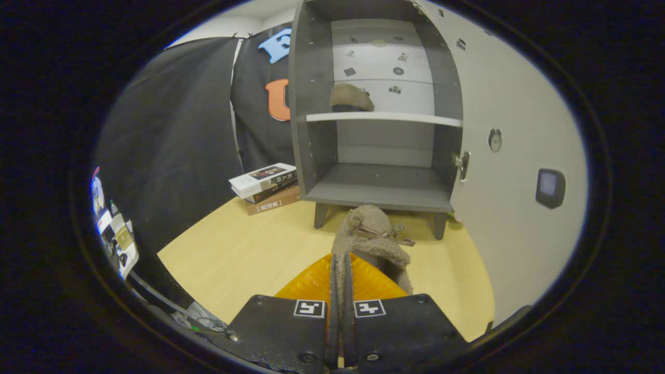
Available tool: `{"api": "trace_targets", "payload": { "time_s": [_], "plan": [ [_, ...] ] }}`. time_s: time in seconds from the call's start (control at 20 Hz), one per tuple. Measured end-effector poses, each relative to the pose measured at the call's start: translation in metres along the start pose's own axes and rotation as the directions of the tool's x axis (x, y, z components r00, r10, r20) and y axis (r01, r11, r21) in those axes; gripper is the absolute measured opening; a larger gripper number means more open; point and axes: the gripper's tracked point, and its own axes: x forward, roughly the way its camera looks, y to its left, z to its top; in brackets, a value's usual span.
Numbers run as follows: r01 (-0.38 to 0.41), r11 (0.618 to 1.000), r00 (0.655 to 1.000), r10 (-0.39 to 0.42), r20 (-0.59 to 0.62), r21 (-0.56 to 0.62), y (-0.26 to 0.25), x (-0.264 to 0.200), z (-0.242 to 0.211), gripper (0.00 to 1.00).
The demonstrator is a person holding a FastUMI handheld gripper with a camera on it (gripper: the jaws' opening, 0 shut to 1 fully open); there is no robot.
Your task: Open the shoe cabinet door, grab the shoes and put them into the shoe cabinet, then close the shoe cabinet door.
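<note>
gripper [340, 270] at bottom centre, fingers clamped on a fuzzy tan shoe [371, 234] — held above the table [244, 254]. second shoe [350, 97] upper centre, on the shoe cabinet [311, 104] shelf — door [514, 171] swung open at right.

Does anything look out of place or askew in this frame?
Nothing looks wrong. The cabinet stands open, its door swung right, with one shoe upright on the upper shelf. The gripper is shut on the second shoe, held ahead of the cabinet. Books lie stacked beside it.
</note>
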Motion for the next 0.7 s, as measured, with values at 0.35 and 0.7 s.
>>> {"api": "trace_targets", "payload": {
  "time_s": [0.35, 0.7],
  "plan": [
    [-0.022, 1.000, 0.992, 0.021, 0.126, 0.003, 0.010, -0.035, 0.096, 0.07],
    [0.028, 0.999, 0.981, -0.021, 0.194, -0.032, 0.000, -0.044, 0.187, 0.07]
  ]
}}
